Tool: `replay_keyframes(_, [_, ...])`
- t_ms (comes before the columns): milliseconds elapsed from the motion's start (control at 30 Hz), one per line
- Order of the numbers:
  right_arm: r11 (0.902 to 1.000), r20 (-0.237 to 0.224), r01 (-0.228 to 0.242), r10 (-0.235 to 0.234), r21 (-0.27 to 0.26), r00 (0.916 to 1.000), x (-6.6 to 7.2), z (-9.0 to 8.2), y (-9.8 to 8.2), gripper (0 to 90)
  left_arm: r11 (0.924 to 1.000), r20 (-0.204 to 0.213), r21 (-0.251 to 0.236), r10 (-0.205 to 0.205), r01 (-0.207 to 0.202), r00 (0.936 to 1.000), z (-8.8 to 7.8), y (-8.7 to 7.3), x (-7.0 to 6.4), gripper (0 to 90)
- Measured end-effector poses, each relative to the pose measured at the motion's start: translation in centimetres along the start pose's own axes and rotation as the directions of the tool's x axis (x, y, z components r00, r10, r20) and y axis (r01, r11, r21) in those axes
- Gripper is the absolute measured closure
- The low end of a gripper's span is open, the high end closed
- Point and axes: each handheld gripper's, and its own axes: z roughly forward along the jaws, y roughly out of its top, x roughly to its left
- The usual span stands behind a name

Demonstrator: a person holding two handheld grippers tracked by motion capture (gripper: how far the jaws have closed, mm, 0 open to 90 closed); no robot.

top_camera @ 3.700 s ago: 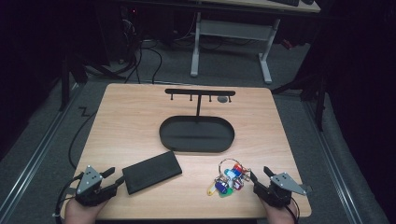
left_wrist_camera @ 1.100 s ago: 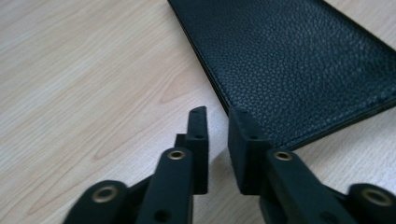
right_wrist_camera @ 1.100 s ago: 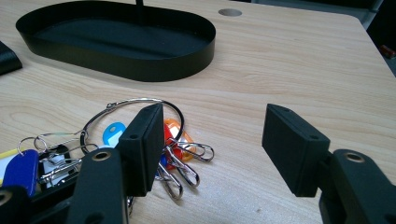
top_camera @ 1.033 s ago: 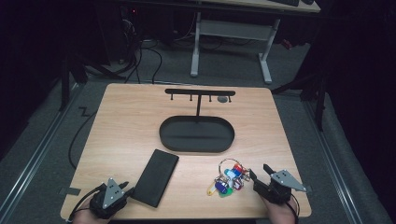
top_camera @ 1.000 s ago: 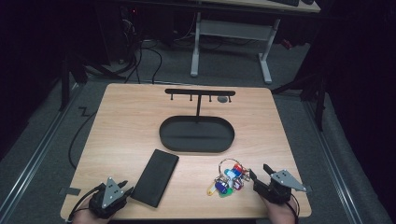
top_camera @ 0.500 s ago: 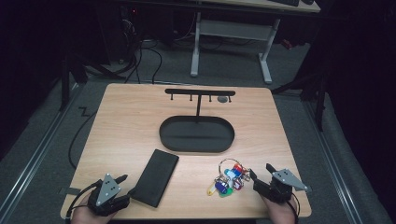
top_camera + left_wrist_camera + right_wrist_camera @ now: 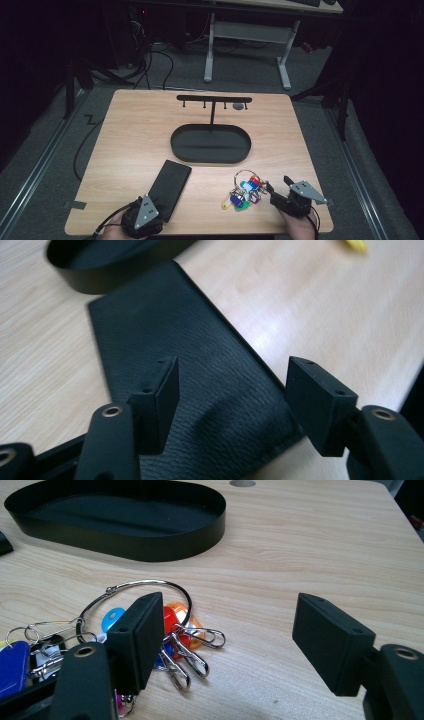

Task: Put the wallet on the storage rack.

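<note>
Black leather wallet (image 7: 200, 390) lies flat under the left gripper (image 7: 232, 390), whose jaws have just been opening, nothing pinched. Right gripper (image 7: 230, 640) is spread too, key bunch (image 7: 150, 635) beside its left jaw.

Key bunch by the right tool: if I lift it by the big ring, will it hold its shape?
Probably not. The key bunch is loose tags and clips on a thin ring, so they would likely dangle and swing. Pushed, it may spread out and scrape rather than slide as one piece.
</note>
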Motion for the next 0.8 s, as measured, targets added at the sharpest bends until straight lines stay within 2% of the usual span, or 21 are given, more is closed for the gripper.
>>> replay_keyframes(33, [1.0, -0.001, -0.001, 0.001, 0.002, 1.0, 0.0, 0.0, 0.0, 29.2, 0.9987, -0.01, 0.016, 0.049, -0.049, 0.9987, 0.2, -0.2, -0.6, 39.0])
replay_keyframes(100, [1.0, -0.002, 0.001, -0.001, 0.0, 1.0, 0.1, -0.1, 0.0, 29.3, 0.9984, -0.011, 0.007, 0.057, -0.057, 0.9983, 0.2, -0.2, -0.7, 39.1])
replay_keyframes(200, [1.0, -0.003, 0.004, -0.004, 0.0, 1.0, 0.1, -0.2, -0.1, 29.4, 0.9989, -0.002, 0.012, 0.046, -0.046, 0.9989, 0.4, -0.1, -0.9, 39.0])
replay_keyframes(400, [1.0, -0.006, 0.003, -0.003, 0.008, 1.0, 0.2, 0.0, -0.1, 29.5, 0.9967, -0.004, 0.025, 0.078, -0.078, 0.997, 0.8, -0.1, -1.6, 38.8])
replay_keyframes(433, [1.0, -0.006, 0.003, -0.003, 0.008, 1.0, 0.2, 0.0, -0.1, 29.5, 0.9954, -0.014, 0.027, 0.092, -0.091, 0.9957, 1.0, 0.0, -1.7, 38.8])
replay_keyframes(500, [1.0, -0.007, 0.004, -0.004, 0.007, 1.0, 0.2, 0.0, -0.1, 29.5, 0.9946, -0.018, 0.044, 0.095, -0.094, 0.9953, 1.4, -0.1, -2.0, 38.8])
replay_keyframes(567, [1.0, -0.011, 0.003, -0.003, 0.008, 0.9999, 0.1, 0.0, -0.1, 29.7, 0.9908, -0.055, 0.068, 0.121, -0.117, 0.9911, 1.8, -0.2, -2.4, 38.2])
replay_keyframes(600, [1.0, -0.011, 0.003, -0.003, 0.008, 0.9999, 0.1, 0.0, -0.1, 29.7, 0.9908, -0.055, 0.068, 0.121, -0.117, 0.9911, 1.8, -0.2, -2.4, 38.1])
replay_keyframes(667, [0.9999, -0.01, -0.001, 0.001, 0.015, 1.0, 0.1, 0.1, -0.1, 29.9, 0.9893, -0.084, 0.068, 0.135, -0.129, 0.9873, 2.0, -0.3, -2.8, 38.3])
replay_keyframes(800, [0.9999, -0.011, -0.002, 0.002, 0.017, 0.9999, 0.1, 0.1, -0.1, 30.0, 0.99, -0.08, 0.064, 0.131, -0.126, 0.9882, 2.0, -0.4, -2.8, 42.2])
